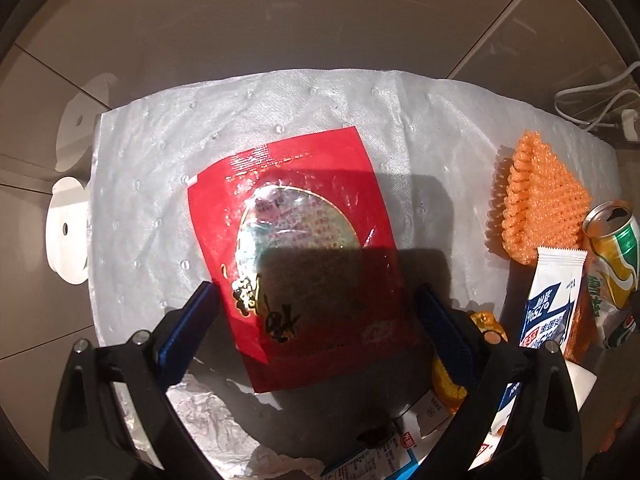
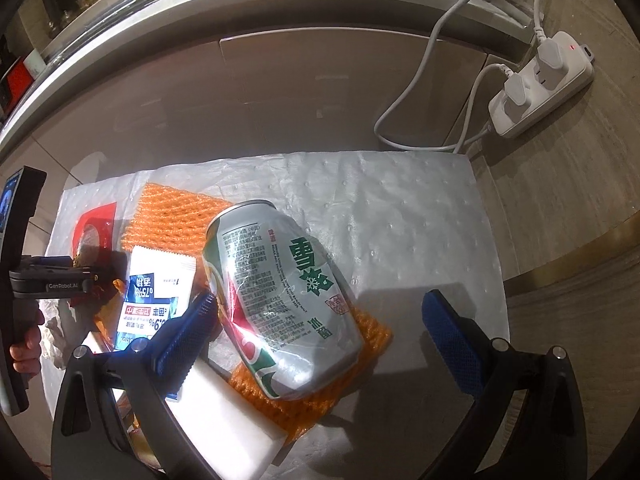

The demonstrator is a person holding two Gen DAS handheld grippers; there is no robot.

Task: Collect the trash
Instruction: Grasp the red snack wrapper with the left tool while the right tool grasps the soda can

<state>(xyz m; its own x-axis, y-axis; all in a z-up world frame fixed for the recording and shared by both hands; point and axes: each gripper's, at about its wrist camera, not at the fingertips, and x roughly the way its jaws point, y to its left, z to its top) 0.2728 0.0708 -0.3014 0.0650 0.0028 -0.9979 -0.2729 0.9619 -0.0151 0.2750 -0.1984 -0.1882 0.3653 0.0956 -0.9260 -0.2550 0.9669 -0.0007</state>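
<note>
Left tool point(image 1: 316, 316) spread wide, pointing straight down over red wrapper point(image 1: 296, 256), pads on either side, not touching. Right tool point(image 2: 324, 332) spread too, dented can point(image 2: 280, 300) lying tilted between fingers on orange foam net point(image 2: 180, 216); contact at one pad unclear. Beyond: white padded sheet point(image 2: 400, 216), blue-and-white sachet point(image 2: 156, 300), power strip point(image 2: 540, 84).

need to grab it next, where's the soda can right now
In the right wrist view the soda can lies on its side on orange foam netting, between the right tool's open fingers.
</note>
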